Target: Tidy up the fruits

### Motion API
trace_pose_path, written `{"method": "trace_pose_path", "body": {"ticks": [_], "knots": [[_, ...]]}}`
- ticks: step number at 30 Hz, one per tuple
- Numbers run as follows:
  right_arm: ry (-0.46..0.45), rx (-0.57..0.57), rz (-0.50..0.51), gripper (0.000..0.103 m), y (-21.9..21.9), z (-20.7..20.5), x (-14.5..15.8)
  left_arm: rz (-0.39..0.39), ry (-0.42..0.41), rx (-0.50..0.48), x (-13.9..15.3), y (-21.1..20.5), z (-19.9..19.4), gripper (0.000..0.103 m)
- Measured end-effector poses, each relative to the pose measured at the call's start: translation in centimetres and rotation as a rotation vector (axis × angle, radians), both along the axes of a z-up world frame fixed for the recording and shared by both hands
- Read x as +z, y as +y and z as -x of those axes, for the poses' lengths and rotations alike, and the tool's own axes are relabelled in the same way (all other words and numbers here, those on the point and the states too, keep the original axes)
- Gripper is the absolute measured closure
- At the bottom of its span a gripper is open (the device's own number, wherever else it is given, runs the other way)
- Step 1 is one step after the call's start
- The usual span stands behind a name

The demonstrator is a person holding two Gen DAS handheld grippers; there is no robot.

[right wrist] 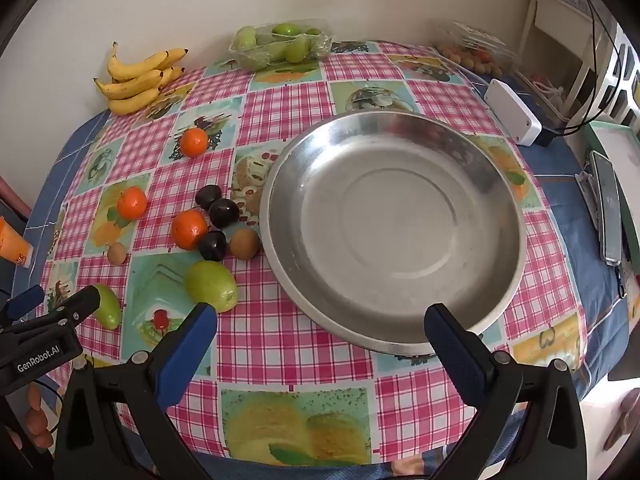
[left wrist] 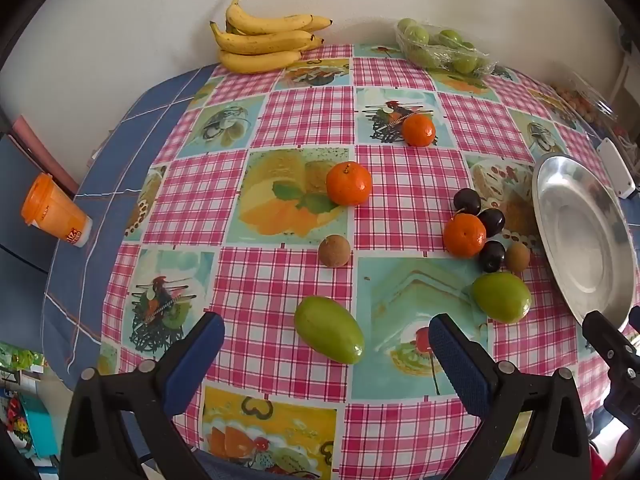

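Both claws, left claw [left wrist: 326, 344] and right claw [right wrist: 320, 332], are hovering wide and empty while loose fruits are lying beside the empty steel bowl [right wrist: 500, 240], where the round tangerine [left wrist: 464, 235] is likely rolling off the counter [left wrist: 280, 280] if nudged.

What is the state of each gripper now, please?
Left gripper: open, holding nothing.
Right gripper: open, holding nothing.

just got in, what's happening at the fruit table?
Nothing is picked up yet. A person holds the left gripper and right gripper above the table, jaws wide open and empty. The metal bowl holds nothing; the tangerines, dark plums and green fruits lie loose on the tablecloth.
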State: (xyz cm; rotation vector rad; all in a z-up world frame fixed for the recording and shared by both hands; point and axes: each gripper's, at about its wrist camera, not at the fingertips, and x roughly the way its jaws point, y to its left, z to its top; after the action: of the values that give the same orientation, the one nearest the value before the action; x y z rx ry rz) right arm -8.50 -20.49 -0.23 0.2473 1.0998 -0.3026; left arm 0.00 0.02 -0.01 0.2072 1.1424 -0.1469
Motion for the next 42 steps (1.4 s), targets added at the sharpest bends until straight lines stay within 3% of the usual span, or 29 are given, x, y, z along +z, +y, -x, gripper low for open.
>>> {"method": "trace_pose_path", "body": {"ticks": [42], "knots": [[0.026,-0.001,0.008,0.000,0.25,-0.31,-0.28,-0.008,0.007,0.001,-0.55,0.17,0.27,0.000]]}}
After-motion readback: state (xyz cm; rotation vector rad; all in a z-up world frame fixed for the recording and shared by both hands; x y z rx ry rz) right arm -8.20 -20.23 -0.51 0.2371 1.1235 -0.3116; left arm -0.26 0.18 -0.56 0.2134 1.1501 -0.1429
